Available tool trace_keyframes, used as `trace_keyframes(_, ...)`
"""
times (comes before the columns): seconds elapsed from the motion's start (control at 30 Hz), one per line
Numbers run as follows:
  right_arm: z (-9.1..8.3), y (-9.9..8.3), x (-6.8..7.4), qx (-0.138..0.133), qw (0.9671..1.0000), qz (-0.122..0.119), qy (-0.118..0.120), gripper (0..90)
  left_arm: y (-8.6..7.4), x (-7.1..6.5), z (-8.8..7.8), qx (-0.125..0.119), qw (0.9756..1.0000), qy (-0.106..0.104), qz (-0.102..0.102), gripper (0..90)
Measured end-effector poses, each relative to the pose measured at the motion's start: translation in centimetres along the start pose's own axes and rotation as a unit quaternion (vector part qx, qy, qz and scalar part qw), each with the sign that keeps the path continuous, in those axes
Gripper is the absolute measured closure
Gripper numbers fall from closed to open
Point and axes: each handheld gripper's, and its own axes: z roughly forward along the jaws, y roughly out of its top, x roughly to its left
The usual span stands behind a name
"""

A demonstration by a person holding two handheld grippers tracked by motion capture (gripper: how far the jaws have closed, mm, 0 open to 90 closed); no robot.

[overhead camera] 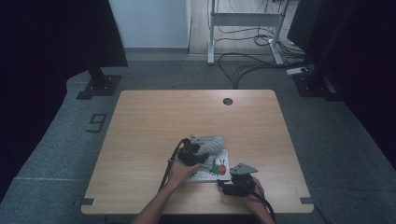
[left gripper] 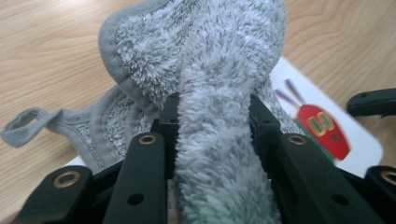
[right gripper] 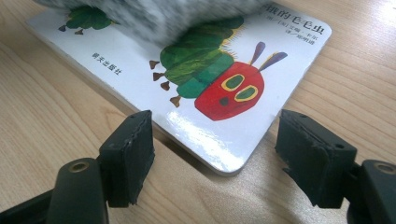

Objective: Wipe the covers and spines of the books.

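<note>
**Towel gripped over a picture book on a wooden table**

Person's forearms enter from the bottom of the high view, each hand holding a black two-jaw gripper above a light wooden table (overhead camera: pixel 154 116). Near the table's front edge lies a white picture book (overhead camera: pixel 215 169), flat on the wood, its cover showing a green caterpillar with a red face (yellow-ringed eyes, purple feelers).

The left gripper (overhead camera: pixel 190 153) is clamped on a fluffy grey towel (overhead camera: pixel 211 143). In the left gripper view its jaws stand narrow, pressing from both sides on a thick fold of the towel (left gripper: pixel 219 140) that runs up between them. The rest of the cloth bunches beyond the jaws, with a small hanging loop (left gripper: pixel 25 123) trailing onto the table at the left. Part of the towel rests over the far portion of the book (left gripper: pixel 345 140), and the red caterpillar face stays uncovered beside it.

The right gripper (overhead camera: pixel 229 184) sits just beside the book's near right corner. In the right gripper view its jaws stand wide apart and hold nothing; the rounded corner of the book (right gripper: pixel 219 112) lies between them, with both pads clear of its edges. The blurred grey towel (right gripper: pixel 154 14) covers the top of the cover in that view.

Beyond the table, the high view shows grey carpet, loose cables and a metal stand (overhead camera: pixel 245 21) on the floor.
</note>
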Motion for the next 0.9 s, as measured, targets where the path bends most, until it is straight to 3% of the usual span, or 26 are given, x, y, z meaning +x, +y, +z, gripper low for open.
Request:
trace_keyframes(0.33,-0.1,0.0,-0.2,-0.001,1.0,0.004,0.0,27.2,-2.3,3.8,-2.6,-0.005,0.9994,0.014,-0.032,66.2)
trace_keyframes(0.53,0.0,0.0,-0.1,0.0,1.0,0.003,-0.003,26.9,-2.7,4.2,-3.1,-0.008,0.9992,0.018,-0.035,66.2)
trace_keyframes(0.7,0.0,0.0,-0.2,-0.001,1.0,0.003,-0.002,26.9,-2.5,2.4,-3.3,-0.019,0.9996,0.01,-0.016,66.1)
trace_keyframes(0.73,0.0,0.0,-0.2,-0.001,1.0,0.003,-0.002,26.9,-2.2,0.8,-3.0,-0.022,0.9997,-0.004,0.0,66.0)
trace_keyframes(0.77,0.0,0.0,-0.2,-0.001,1.0,0.003,-0.002,26.9,-2.2,0.8,-3.0,-0.022,0.9997,-0.004,0.0,66.0)
trace_keyframes(0.83,0.0,0.0,-0.1,0.0,1.0,0.003,-0.003,26.8,-1.8,-1.0,-2.6,-0.022,0.9995,-0.015,0.018,66.0)
trace_keyframes(0.87,0.0,0.0,-0.1,0.0,1.0,0.003,-0.003,26.8,-1.4,-2.7,-2.1,-0.017,0.9987,-0.026,0.041,66.0)
trace_keyframes(0.9,0.0,0.0,-0.1,0.0,1.0,0.003,-0.003,26.8,-1.4,-2.7,-2.1,-0.017,0.9987,-0.026,0.041,65.9)
